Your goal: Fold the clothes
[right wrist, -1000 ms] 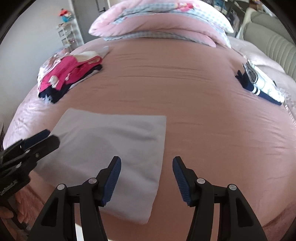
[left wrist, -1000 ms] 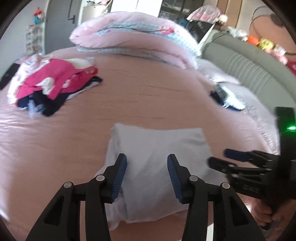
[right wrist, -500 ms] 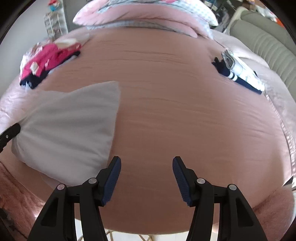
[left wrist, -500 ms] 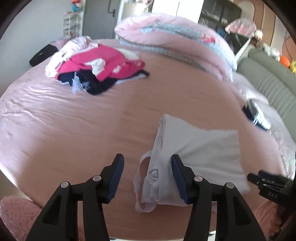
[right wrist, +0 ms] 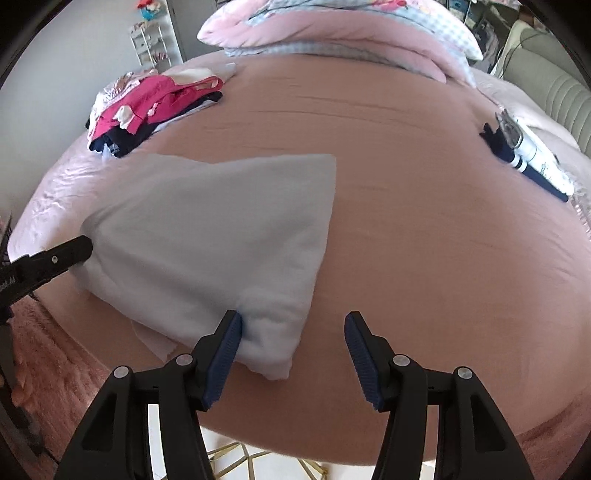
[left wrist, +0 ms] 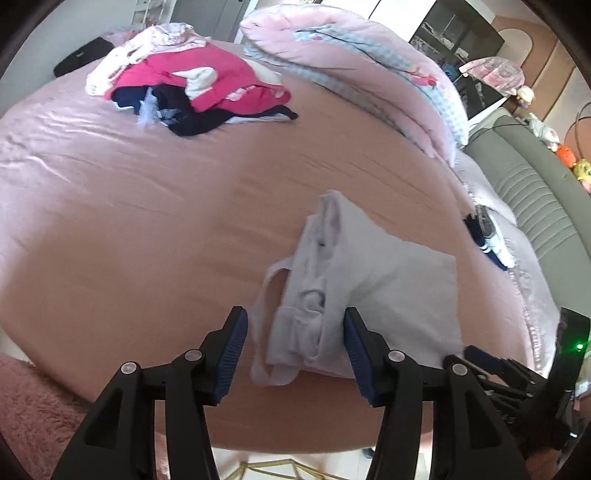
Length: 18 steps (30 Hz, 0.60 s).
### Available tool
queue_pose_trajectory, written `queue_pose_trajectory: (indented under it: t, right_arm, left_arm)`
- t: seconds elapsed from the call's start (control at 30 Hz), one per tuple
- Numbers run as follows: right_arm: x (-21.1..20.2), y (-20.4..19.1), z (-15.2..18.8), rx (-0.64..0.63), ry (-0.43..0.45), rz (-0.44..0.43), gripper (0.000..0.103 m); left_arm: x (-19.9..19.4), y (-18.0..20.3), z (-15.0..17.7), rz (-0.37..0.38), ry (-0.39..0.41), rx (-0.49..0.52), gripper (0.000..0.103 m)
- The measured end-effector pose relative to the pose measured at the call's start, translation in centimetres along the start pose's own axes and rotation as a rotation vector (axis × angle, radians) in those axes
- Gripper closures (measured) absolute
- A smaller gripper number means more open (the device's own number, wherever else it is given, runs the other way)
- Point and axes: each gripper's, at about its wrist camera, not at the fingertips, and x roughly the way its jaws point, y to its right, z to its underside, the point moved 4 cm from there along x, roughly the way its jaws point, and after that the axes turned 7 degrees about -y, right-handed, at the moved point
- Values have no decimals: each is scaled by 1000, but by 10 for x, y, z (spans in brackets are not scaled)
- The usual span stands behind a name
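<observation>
A white folded garment (left wrist: 388, 291) lies near the front edge of the pink bed (left wrist: 147, 206). Its bunched end with a loose strap sits between the wide-apart fingers of my left gripper (left wrist: 294, 354), which is open. In the right wrist view the same garment (right wrist: 221, 229) spreads flat, and its near corner lies between the fingers of my open right gripper (right wrist: 293, 343). The left gripper (right wrist: 74, 251) shows at the garment's far left end. The right gripper (left wrist: 476, 356) shows low on the right in the left wrist view.
A pile of pink, navy and white clothes (left wrist: 192, 85) (right wrist: 147, 107) lies at the back left. A folded navy and white garment (left wrist: 487, 240) (right wrist: 528, 155) rests at the right. A rolled pink duvet (right wrist: 332, 29) is behind, a grey padded headboard (left wrist: 535, 206) right, a pink rug (right wrist: 55, 369) below.
The left gripper has swung round to the garment's left, bunched end. The right gripper drifted right, then came back over the garment's near right corner. Both stayed open.
</observation>
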Motion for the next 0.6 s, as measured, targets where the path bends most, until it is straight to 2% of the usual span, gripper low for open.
queue_pose_trajectory:
  t: [0.17, 0.33, 0.37, 0.5, 0.6]
  right_arm:
    - [2, 12, 1, 29, -5, -44, 39]
    - [-4, 23, 1, 66, 18, -65, 39]
    - [-9, 26, 0, 78, 38, -63, 39]
    - [-30, 38, -7, 138, 124, -70, 39]
    - [-35, 40, -14, 180, 143, -121, 39]
  left_arm:
    - [2, -6, 0, -33, 5, 2, 49]
    - [8, -15, -5, -38, 2, -29, 43]
    - [6, -17, -6, -22, 14, -50, 43]
    - [-21, -33, -16, 25, 149, -151, 44]
    - [-16, -29, -20, 163, 128, -155, 44]
